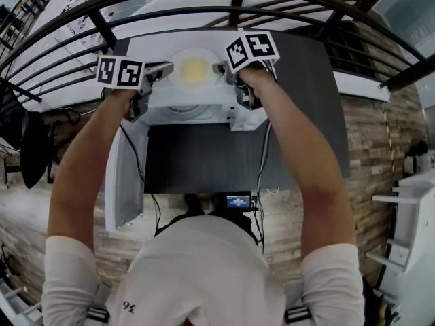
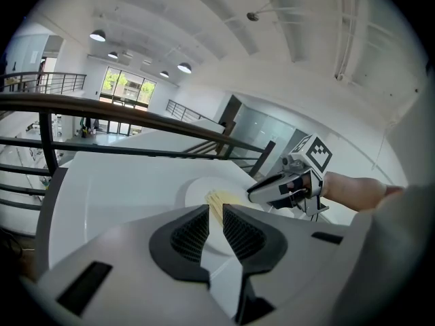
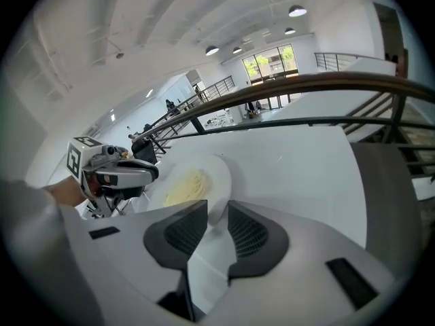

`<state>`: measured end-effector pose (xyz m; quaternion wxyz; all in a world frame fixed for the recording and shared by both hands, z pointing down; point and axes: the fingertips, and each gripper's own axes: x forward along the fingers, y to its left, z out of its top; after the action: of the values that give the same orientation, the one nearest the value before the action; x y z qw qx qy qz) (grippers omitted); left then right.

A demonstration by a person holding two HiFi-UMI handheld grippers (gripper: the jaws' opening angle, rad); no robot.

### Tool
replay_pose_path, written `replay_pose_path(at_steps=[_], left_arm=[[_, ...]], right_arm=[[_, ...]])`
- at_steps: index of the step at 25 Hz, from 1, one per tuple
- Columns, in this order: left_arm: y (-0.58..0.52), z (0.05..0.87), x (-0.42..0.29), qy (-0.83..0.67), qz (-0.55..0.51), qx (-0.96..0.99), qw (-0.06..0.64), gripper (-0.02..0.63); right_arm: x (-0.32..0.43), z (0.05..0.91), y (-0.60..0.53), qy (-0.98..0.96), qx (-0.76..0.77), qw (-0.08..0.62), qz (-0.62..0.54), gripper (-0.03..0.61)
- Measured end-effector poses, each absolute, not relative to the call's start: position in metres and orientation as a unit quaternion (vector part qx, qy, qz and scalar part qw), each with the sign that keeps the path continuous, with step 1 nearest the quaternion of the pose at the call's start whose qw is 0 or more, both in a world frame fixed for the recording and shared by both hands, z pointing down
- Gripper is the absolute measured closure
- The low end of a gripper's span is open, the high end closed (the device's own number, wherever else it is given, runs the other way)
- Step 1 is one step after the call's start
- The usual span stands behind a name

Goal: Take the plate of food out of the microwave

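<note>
A white plate (image 1: 194,70) of yellow food (image 1: 194,68) rests on top of the white microwave (image 1: 158,49). The microwave's door (image 1: 124,175) hangs open at the left. My left gripper (image 1: 166,68) is at the plate's left rim. In the left gripper view its jaws (image 2: 215,212) stand slightly apart with the plate (image 2: 198,190) rim in the gap, and the pads do not visibly press it. My right gripper (image 1: 221,68) is at the right rim. In the right gripper view it (image 3: 217,212) is shut on the plate (image 3: 212,172) edge.
The microwave stands on a dark table (image 1: 204,158) beside a dark metal railing (image 1: 204,9). A white shelf unit (image 1: 408,229) stands at the right on the wood-patterned floor. A black chair (image 1: 27,148) is at the left.
</note>
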<state>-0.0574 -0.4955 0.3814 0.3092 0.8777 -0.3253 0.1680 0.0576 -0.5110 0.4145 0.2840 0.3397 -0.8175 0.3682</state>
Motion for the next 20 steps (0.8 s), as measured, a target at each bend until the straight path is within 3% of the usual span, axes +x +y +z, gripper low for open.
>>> replay_pose_path(at_steps=[7, 20], left_arm=[[-0.490, 0.380, -0.060, -0.326, 0.165, 0.880, 0.302, 0.554], [-0.486, 0.367, -0.057, -0.323, 0.163, 0.888, 0.283, 0.554]], right_arm=[[0.065, 0.405, -0.519, -0.829, 0.377, 0.305, 0.279, 0.503], [0.074, 0.385, -0.527, -0.832, 0.411, 0.288, 0.236, 0.503]])
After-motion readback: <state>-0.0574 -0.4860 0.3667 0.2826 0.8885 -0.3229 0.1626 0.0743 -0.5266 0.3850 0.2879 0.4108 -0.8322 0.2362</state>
